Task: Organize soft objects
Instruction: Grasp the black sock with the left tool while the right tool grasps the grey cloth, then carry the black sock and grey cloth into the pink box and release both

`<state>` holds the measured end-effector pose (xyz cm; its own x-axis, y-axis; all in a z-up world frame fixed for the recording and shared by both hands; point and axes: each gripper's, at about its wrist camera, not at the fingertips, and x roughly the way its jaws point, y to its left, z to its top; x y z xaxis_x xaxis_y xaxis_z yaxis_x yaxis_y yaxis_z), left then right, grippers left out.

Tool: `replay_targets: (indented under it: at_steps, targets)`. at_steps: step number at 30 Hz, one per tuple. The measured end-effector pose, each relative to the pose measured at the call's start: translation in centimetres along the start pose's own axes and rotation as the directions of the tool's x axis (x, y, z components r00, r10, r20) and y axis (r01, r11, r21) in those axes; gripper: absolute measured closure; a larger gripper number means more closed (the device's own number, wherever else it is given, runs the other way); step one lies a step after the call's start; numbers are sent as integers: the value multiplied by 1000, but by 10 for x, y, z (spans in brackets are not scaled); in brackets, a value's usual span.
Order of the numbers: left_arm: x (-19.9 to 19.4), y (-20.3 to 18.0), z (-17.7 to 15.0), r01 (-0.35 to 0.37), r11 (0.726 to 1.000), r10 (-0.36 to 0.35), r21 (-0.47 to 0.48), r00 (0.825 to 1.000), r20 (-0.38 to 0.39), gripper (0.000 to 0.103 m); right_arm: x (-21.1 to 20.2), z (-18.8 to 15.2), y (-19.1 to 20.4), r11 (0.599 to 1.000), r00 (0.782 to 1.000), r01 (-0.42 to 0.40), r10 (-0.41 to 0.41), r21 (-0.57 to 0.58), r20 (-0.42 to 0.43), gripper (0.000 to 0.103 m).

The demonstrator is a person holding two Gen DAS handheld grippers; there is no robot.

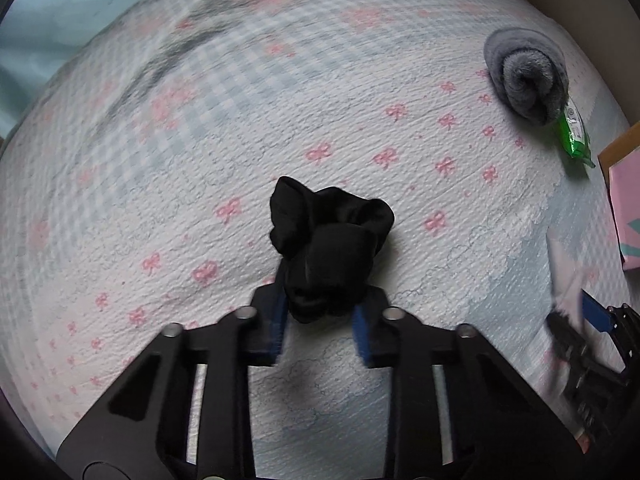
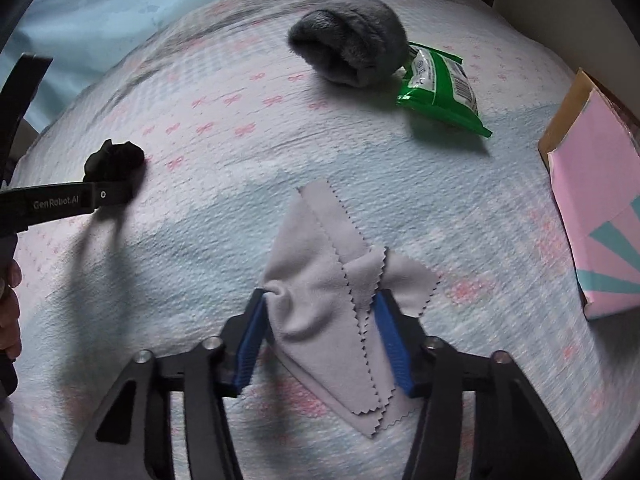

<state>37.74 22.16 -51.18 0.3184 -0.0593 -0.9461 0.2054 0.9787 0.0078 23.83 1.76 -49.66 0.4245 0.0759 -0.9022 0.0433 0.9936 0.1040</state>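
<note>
1. The jaws of the left gripper [image 1: 320, 332] are closed in on a bunched black cloth [image 1: 326, 248], its blue pads pressing the lower end of the bundle from both sides; the rest of the cloth sticks out forward past the fingertips.
2. The jaws of the right gripper [image 2: 324, 340] grasp a pale grey cloth with zigzag-cut edges [image 2: 332, 300], which is pinched and puckered between the two blue pads and hangs folded over itself, one corner pointing forward and another drooping toward the camera.
3. Both cloths are held over a quilted bedspread [image 1: 200, 160] printed with pink bows and pale blue check. In the right wrist view the black cloth [image 2: 116, 162] sits at the far left, at the tip of the left gripper's arm, well apart from the grey cloth.
4. Farther out on the bedspread lies a rolled grey fleecy towel [image 2: 352, 46], its spiral end showing in the left wrist view [image 1: 526, 72].
5. A green packet [image 2: 438, 88] lies just beside the roll, one end touching or tucked under it.
6. At the right edge of the bed is a pink box with teal stripes [image 2: 592, 216], with a brown cardboard flap along its far side.
7. A light blue fabric [image 2: 120, 4] lies beyond the bedspread at the upper left.
</note>
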Motion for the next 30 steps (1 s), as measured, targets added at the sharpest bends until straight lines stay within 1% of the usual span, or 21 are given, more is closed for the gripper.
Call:
replay_targets:
  at_steps: [1,2,4,7,9,12,17,20,22,26,28,30]
  targets:
    - [0,-1,1,0,1000,0,0,1000,-1,86,-1,0,-4,1000,1000,6,-6,6,-4,78]
    - [0,-2,1,0,1000,0,-2,1000,-1,88,0,1,-9,1000,1000,-6,6,22,-8,85]
    - [-3,-3,4,1,1000,-1,-7,1000,2,90,0,3,-16,999,1000,-20,20,35,-12,91]
    - [-12,-8,4,3,1000,-3,-7,1000,11,90,-4,4,-20,999,999,-36,36,18,-11,92]
    - [-22,-12,-1,3,1000,-3,-1,1000,19,90,-10,2,-24,999,999,-40,40,32,-3,92]
    - [-40,-21,-6,2,1000,-2,4,999,36,90,-22,1,-31,998,999,-34,33,44,12,92]
    - [-79,-29,-14,-15,1000,16,-9,997,75,90,-46,5,-32,998,997,-56,54,41,47,92]
    - [-108,-30,-17,-20,999,24,-31,994,108,90,-71,9,-35,997,994,-75,73,26,83,92]
    - [-135,-36,-22,-27,999,34,-47,990,137,90,-91,12,-40,995,990,-95,91,27,110,92]
    - [-186,-52,-32,-25,997,38,-70,981,188,90,-142,15,-52,989,977,-142,134,35,167,92]
    - [-207,-62,-38,-11,998,23,-61,978,205,90,-166,16,-57,988,972,-151,146,16,187,92]
    - [-229,-76,-42,-14,999,23,-43,973,229,90,-188,19,-62,988,968,-153,151,-2,203,92]
